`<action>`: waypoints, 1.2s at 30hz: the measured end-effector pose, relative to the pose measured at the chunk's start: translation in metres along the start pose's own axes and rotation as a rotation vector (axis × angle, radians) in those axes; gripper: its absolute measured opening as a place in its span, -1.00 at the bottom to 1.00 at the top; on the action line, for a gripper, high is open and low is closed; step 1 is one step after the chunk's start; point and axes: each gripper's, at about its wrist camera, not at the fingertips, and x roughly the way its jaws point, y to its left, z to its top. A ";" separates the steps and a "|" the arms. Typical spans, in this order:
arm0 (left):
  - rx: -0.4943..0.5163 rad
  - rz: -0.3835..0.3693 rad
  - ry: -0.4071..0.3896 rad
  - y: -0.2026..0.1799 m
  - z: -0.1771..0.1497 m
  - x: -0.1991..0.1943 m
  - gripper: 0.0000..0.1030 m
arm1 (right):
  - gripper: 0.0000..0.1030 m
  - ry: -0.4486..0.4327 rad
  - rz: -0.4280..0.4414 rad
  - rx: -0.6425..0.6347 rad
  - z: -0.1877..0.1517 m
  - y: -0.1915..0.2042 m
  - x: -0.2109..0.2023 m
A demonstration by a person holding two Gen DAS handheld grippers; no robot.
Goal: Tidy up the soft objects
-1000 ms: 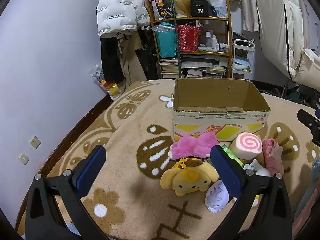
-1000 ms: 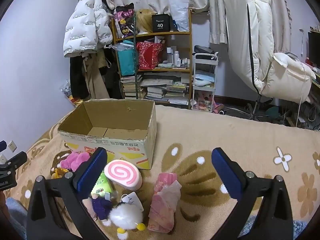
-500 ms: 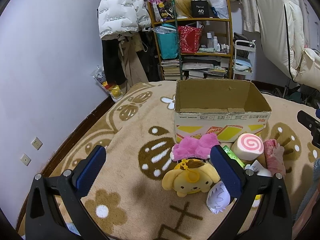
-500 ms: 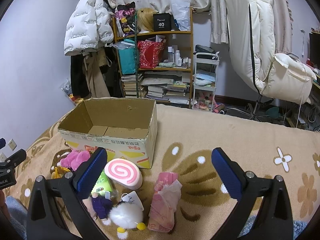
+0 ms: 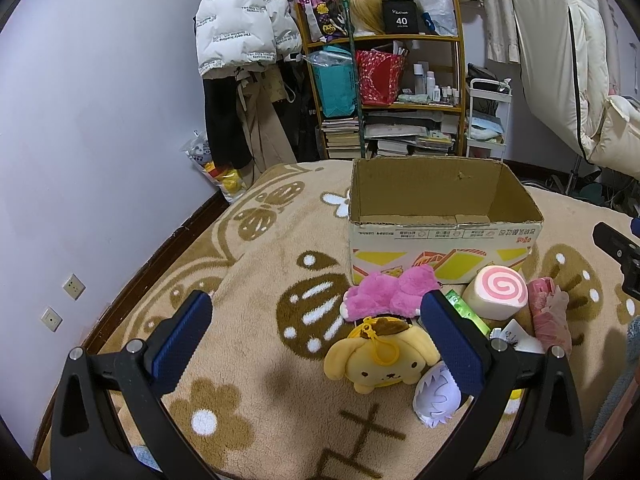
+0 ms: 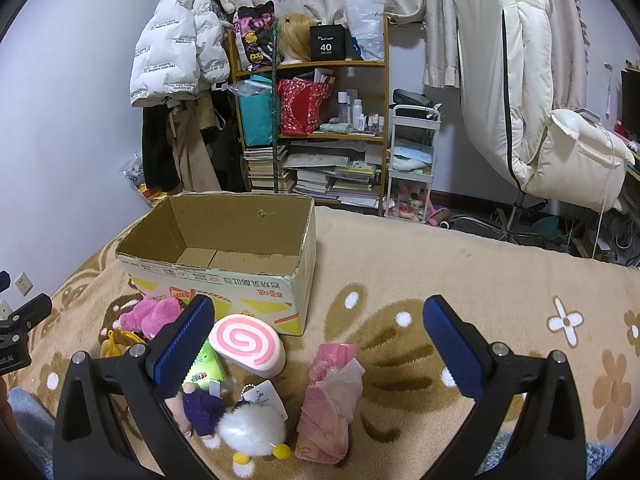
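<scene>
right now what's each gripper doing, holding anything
Left gripper: open, holding nothing.
Right gripper: open, holding nothing.

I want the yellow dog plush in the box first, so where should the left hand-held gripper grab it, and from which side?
Probably grip the yellow dog plush across its round head, coming down from above with the open left hand-held gripper. It lies face up and its floppy ears stick out sideways, so close front to back between the ears. The pink plush touches its top edge, so keep the pads clear of that.
</scene>
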 end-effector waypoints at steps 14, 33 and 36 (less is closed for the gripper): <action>0.002 0.001 0.002 -0.003 0.000 0.003 1.00 | 1.00 0.003 0.002 -0.004 -0.002 0.002 0.001; 0.005 0.005 0.006 -0.004 -0.004 0.006 1.00 | 1.00 0.008 0.000 -0.005 -0.002 0.002 0.002; 0.006 0.004 0.007 -0.004 -0.004 0.006 1.00 | 1.00 0.010 0.001 -0.005 -0.004 0.003 0.003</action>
